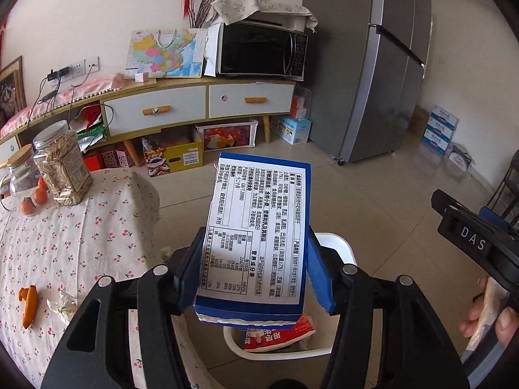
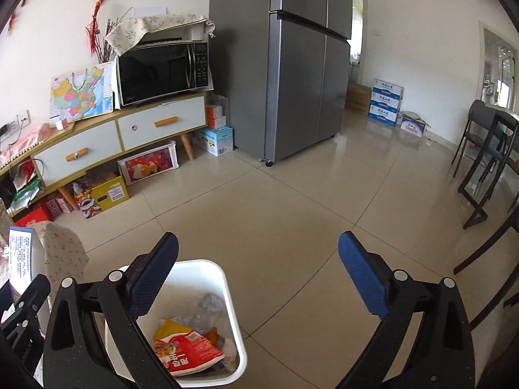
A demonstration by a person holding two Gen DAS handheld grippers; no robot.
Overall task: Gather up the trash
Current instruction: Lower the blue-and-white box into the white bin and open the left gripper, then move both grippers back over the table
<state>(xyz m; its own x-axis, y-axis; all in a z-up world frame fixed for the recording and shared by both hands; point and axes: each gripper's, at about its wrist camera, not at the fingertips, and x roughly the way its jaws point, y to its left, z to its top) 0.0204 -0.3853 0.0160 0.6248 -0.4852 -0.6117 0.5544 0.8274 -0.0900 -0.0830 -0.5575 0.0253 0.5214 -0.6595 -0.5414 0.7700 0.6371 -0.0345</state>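
Left wrist view: left gripper (image 1: 256,275) pinches a blue box (image 1: 256,227), label side up, above the white bin (image 1: 337,246) beside the surface (image 1: 81,227). Right gripper (image 2: 258,278) stands spread wide, nothing between its pads, over the bin holding a red wrapper (image 2: 186,355).

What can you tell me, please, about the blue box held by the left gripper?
The blue box is a flat cardboard carton with a white label of black print and a table facing the camera. Its near end looks torn open, showing a white edge. The left gripper clamps its long sides between blue pads, holding it tilted above the white bin, beside the table's cloth edge.
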